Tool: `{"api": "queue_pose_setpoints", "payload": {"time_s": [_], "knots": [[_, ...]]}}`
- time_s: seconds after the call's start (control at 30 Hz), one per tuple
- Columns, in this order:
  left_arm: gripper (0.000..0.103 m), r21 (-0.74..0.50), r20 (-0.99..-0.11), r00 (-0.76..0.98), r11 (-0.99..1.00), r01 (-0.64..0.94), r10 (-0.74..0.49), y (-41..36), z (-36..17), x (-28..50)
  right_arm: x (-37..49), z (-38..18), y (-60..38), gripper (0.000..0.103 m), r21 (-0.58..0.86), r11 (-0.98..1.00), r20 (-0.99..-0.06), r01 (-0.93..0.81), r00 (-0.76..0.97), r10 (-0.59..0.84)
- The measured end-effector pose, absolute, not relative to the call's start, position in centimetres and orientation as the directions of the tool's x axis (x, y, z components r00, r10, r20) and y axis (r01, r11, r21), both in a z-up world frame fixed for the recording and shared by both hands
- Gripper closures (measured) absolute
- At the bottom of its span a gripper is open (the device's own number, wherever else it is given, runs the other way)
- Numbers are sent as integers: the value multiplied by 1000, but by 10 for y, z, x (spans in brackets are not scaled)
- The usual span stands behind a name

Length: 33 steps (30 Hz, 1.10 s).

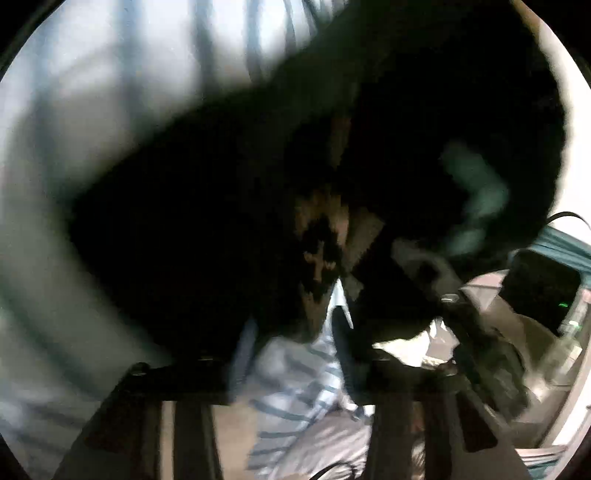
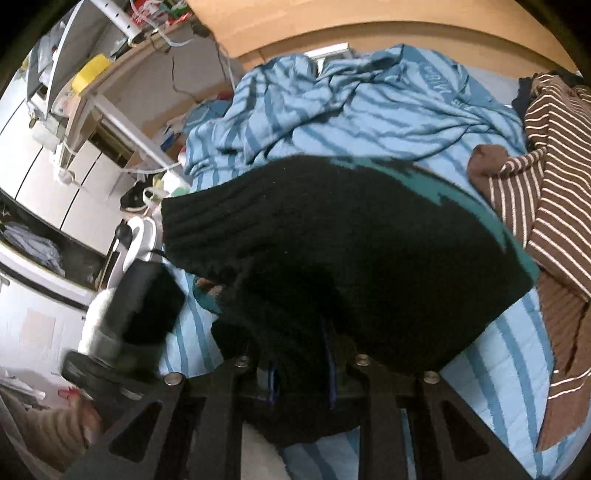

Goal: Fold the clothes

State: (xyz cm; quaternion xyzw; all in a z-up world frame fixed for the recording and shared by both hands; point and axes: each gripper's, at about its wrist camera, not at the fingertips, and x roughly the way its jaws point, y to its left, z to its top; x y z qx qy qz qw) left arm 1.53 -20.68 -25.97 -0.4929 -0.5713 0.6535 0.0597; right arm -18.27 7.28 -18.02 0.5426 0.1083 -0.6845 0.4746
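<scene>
A black knit sweater (image 2: 351, 236) with teal patches lies bunched on the bed's blue striped cover (image 2: 517, 369). My right gripper (image 2: 301, 354) is shut on a fold of the sweater's near edge, and the fabric hides its fingertips. The left gripper's housing (image 2: 133, 295) shows at the sweater's left end. In the blurred left wrist view the sweater (image 1: 184, 221) fills most of the frame, with a tan pattern at its middle. My left gripper (image 1: 291, 325) stands open just under the sweater's edge, with only striped cover (image 1: 295, 387) showing between its fingers.
A brown garment with white stripes (image 2: 554, 177) lies at the bed's right side. A crumpled blue striped blanket (image 2: 351, 103) is heaped at the back, before a wooden headboard (image 2: 332, 26). White drawers and a desk (image 2: 74, 155) stand left of the bed. A beige sleeve (image 2: 48, 424) is at lower left.
</scene>
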Motion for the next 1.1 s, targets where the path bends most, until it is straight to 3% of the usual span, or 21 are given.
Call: {"api": "queue_pose_setpoints", "payload": {"time_s": [0.07, 0.13, 0.27, 0.33, 0.4, 0.43, 0.47, 0.53, 0.63, 0.83, 0.93, 1.1], "knots": [[36, -790, -609, -557, -366, 492, 565, -230, -244, 31, -178, -182, 72, 77, 367, -522, -843, 770, 37, -537], [36, -775, -632, -615, -383, 503, 471, -255, -223, 45, -173, -185, 71, 76, 369, -523, -839, 768, 34, -542], [36, -803, -573, -739, -425, 418, 356, -282, -168, 42, -164, -189, 72, 73, 365, -528, -836, 766, 21, -548], [36, -763, -584, -739, -539, 357, 336, -277, -138, 27, -158, -189, 71, 71, 354, -532, -838, 769, 8, -545], [36, -669, -638, -704, -678, 306, 312, -260, -120, -7, -152, -189, 70, 61, 341, -531, -840, 776, -3, -543], [44, -606, -671, -679, -749, 269, 299, -245, -117, -26, -147, -189, 70, 57, 333, -522, -839, 786, -6, -544], [55, -565, -695, -653, -790, 238, 301, -232, -122, -49, -142, -188, 70, 50, 324, -512, -839, 795, -8, -544], [64, -492, -777, -557, -833, 251, 291, -215, -155, -75, -135, -186, 74, 46, 324, -496, -834, 805, -5, -552], [64, -503, -791, -542, -807, 310, 284, -221, -189, -64, -143, -179, 104, 36, 461, -502, -779, 732, 62, -624], [62, -615, -742, -568, -699, 365, 356, -240, -204, -46, -186, -210, 199, 29, 822, -510, -534, 254, 31, -845], [62, -589, -758, -558, -722, 363, 338, -232, -193, -46, -186, -231, 200, 28, 876, -460, -470, 143, 45, -882], [61, -571, -767, -556, -735, 365, 320, -226, -190, -50, -182, -258, 167, 22, 862, -494, -504, 112, 101, -858]]}}
